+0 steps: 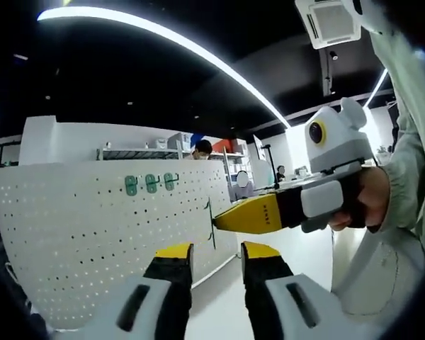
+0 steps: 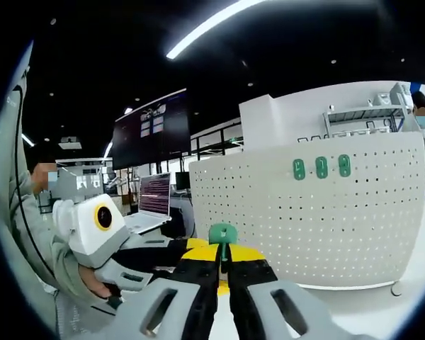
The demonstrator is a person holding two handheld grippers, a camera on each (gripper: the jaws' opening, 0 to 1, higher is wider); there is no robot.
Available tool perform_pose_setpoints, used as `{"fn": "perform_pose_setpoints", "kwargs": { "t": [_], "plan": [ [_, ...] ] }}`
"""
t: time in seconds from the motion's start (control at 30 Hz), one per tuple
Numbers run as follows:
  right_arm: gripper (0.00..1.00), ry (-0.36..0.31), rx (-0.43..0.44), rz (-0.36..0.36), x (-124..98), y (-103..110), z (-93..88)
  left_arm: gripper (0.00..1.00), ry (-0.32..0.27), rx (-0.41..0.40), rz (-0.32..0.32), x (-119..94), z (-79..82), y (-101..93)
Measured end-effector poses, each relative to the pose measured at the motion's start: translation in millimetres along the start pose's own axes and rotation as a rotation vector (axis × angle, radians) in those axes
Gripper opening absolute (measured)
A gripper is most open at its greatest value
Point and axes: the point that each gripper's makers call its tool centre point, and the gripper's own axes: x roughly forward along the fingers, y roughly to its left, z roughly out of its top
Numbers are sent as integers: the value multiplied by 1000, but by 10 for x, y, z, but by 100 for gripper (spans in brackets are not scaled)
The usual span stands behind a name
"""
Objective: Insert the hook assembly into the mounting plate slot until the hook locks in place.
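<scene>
Pegboard (image 2: pixel 319 216), white, perforated, standing upright on a white worktop (image 2: pixel 411 301); this is the mounting plate.
Hooks, green, three (image 2: pixel 321 167), mounted in a row near the pegboard's upper edge; also seen in the left gripper view (image 1: pixel 150 183).
Hook assembly (image 2: pixel 222 233), green, pinched between the closed yellow-and-black fingers of the right gripper (image 2: pixel 224 263), in front of the pegboard and apart from it. Seen from the left gripper view, the right gripper (image 1: pixel 219 223) comes in from the right, its tip at the pegboard's near edge; small dark lettering on its yellow finger (image 1: pixel 258 216) is too small to read.
Left gripper (image 1: pixel 216 258): fingers set narrowly apart, nothing between them.
Laptop (image 2: pixel 153 198), open, screen text illegible, and dark wall screen (image 2: pixel 152 129), in the right gripper view.
Shelving (image 1: pixel 138 152) behind the pegboard.
</scene>
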Motion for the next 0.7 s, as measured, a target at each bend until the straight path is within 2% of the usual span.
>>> {"fn": "perform_pose_setpoints", "kwargs": {
  "t": [0.27, 0.6, 0.7],
  "plan": [
    [1, 11, 7, -11, 0, -45, -22, 57, 40, -4, 78, -124, -102, 120],
    [1, 14, 6, -40, -12, -163, -22, 64, 74, -9, 155, -295, -215, 271],
    [1, 24, -64, -77, -30, -274, 8, 65, 85, -8, 166, -327, -258, 293]
  ]
}}
